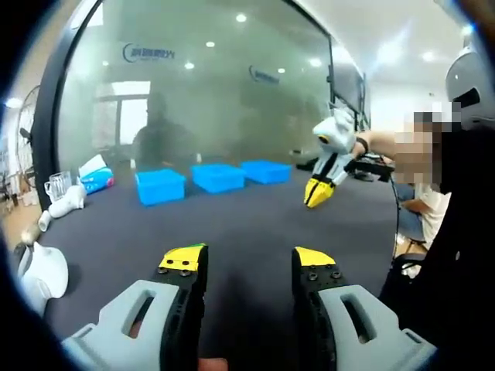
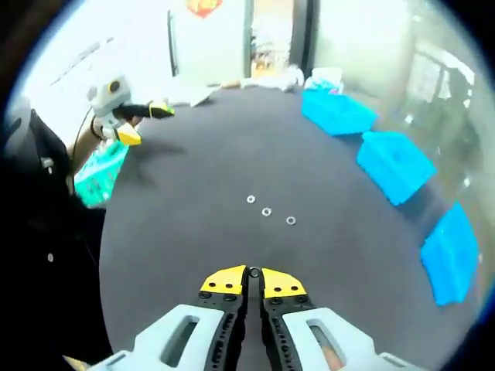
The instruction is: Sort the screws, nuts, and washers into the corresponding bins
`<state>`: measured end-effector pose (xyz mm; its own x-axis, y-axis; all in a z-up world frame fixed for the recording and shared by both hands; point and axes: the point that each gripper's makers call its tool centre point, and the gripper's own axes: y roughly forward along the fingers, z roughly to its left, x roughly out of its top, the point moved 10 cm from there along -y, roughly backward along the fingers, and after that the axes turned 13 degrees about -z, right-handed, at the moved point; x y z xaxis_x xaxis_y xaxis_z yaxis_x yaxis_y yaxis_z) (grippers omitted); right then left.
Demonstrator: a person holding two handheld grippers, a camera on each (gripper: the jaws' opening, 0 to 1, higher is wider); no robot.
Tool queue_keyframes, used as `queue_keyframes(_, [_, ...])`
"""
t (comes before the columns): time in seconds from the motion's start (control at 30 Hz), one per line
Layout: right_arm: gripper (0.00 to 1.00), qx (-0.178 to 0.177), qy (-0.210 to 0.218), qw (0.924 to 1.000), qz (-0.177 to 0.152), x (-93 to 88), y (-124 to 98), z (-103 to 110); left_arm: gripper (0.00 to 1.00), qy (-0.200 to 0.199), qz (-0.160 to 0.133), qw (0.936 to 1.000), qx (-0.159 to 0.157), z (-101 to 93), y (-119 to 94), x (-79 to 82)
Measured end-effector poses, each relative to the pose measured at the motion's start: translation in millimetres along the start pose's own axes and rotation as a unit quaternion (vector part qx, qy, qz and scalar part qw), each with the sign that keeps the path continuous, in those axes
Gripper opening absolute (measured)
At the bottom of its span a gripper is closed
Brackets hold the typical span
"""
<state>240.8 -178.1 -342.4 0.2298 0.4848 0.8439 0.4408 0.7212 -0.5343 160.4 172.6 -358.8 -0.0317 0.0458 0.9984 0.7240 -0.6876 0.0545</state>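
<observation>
My right gripper (image 2: pixel 254 280) is shut, with a small round metal piece (image 2: pixel 254 271), a washer or a nut, pinched at its yellow tips above the dark table (image 2: pixel 178 247). Three more small metal rings (image 2: pixel 266 211) lie in a short row on the table ahead of it. Three blue bins (image 2: pixel 394 164) stand in a line along the right. In the left gripper view my left gripper (image 1: pixel 247 261) is open with nothing between its jaws, over bare table. The bins (image 1: pixel 218 177) stand at the far side there. The right gripper (image 1: pixel 318 193) hangs in the air to their right, tips down.
White objects (image 1: pixel 42 270), a glass jug (image 1: pixel 58 185) and a tissue box (image 1: pixel 97 179) sit at the table's left edge. A teal box (image 2: pixel 97 182) lies beside the table. A person (image 1: pixel 433 201) stands at the right edge. A glass wall rises behind the bins.
</observation>
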Motion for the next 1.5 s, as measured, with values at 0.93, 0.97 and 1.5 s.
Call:
queue_keyframes(0.93, [0.03,-0.175,0.033,0.9408,-0.288,28.9,-48,-1,0.42,0.008,-0.012,0.9995,0.027,2.6,-6,10.9])
queue_keyframes(0.97, [0.03,-0.177,0.034,0.9396,-0.291,32.6,-46,-7,0.42,0.008,-0.012,0.9995,0.027,2.9,-7,10.9])
queue_keyframes(1.5, [0.03,-0.236,0.040,0.9253,-0.294,90.1,21,-117,0.42,0.011,-0.017,0.9987,0.048,11.6,-9,14.8])
